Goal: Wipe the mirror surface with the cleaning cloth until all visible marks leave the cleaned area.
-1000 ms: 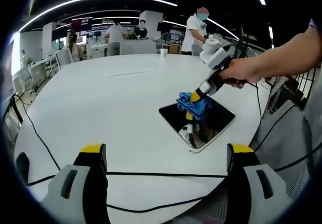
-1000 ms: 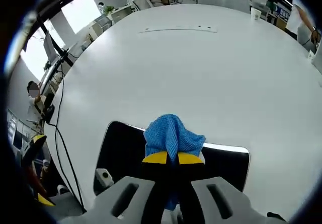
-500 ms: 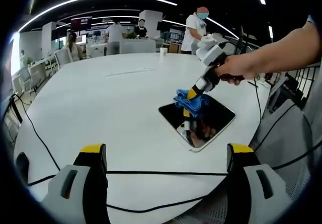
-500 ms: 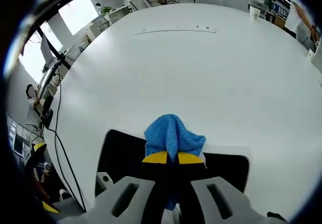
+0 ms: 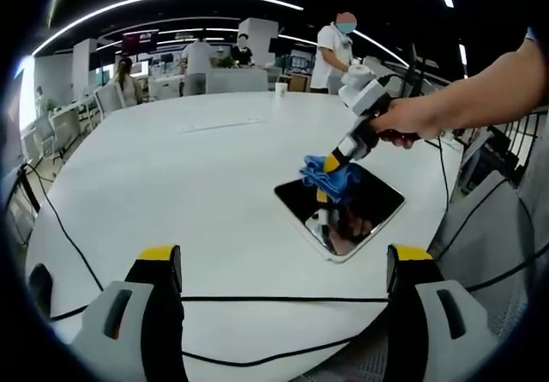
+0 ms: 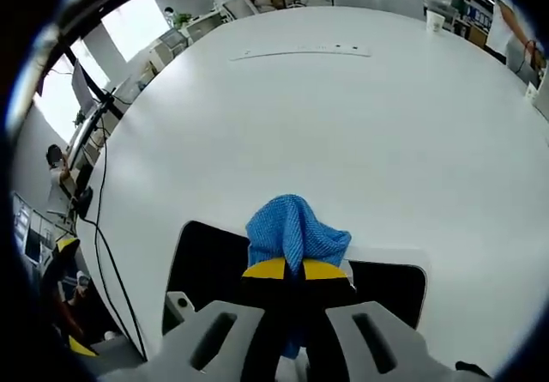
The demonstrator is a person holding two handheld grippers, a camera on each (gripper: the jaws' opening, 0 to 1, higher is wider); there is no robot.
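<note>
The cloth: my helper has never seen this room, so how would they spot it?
Find the big white table, then the dark mirror lying flat near its edge. The cloth is the crumpled blue bundle on the mirror, pinched in the right tongs.

A rectangular mirror (image 5: 364, 206) with rounded corners lies flat on a white table, near its right edge, its dark glass reflecting the room. A bunched blue cleaning cloth (image 5: 330, 174) presses on the mirror's far left part, clamped between yellow-tipped jaws.
</note>
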